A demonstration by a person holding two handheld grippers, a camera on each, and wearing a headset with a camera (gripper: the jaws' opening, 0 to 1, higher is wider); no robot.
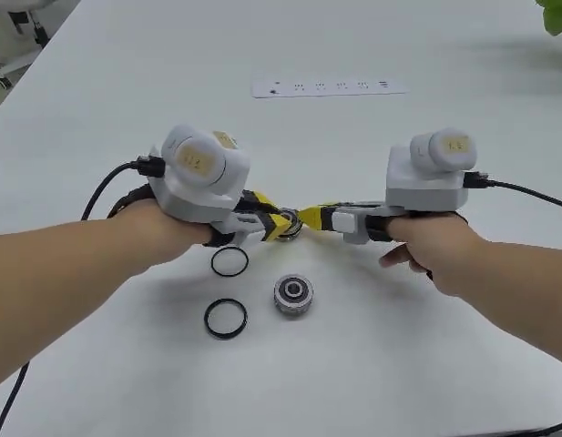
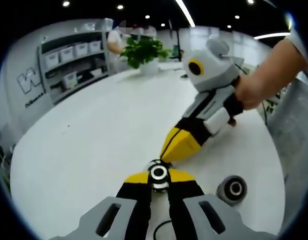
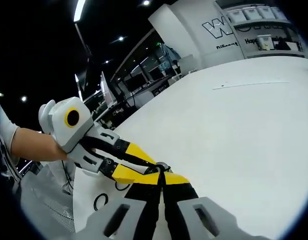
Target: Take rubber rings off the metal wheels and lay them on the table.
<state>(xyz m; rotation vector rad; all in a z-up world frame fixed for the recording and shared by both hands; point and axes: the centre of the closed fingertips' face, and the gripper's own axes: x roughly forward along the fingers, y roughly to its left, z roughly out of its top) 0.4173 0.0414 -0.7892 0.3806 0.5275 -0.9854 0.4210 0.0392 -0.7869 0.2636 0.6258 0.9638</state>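
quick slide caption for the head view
The left gripper and right gripper meet at a metal wheel; two rubber rings and another wheel lie on the table.

The left gripper [image 1: 277, 225] and right gripper [image 1: 310, 218] met tip to tip above the white table [image 1: 399, 346], a small wheel [image 1: 291, 226] between them. On the table lay one black ring [image 1: 229, 274], a second ring [image 1: 206, 319] and a loose wheel [image 1: 293, 294].
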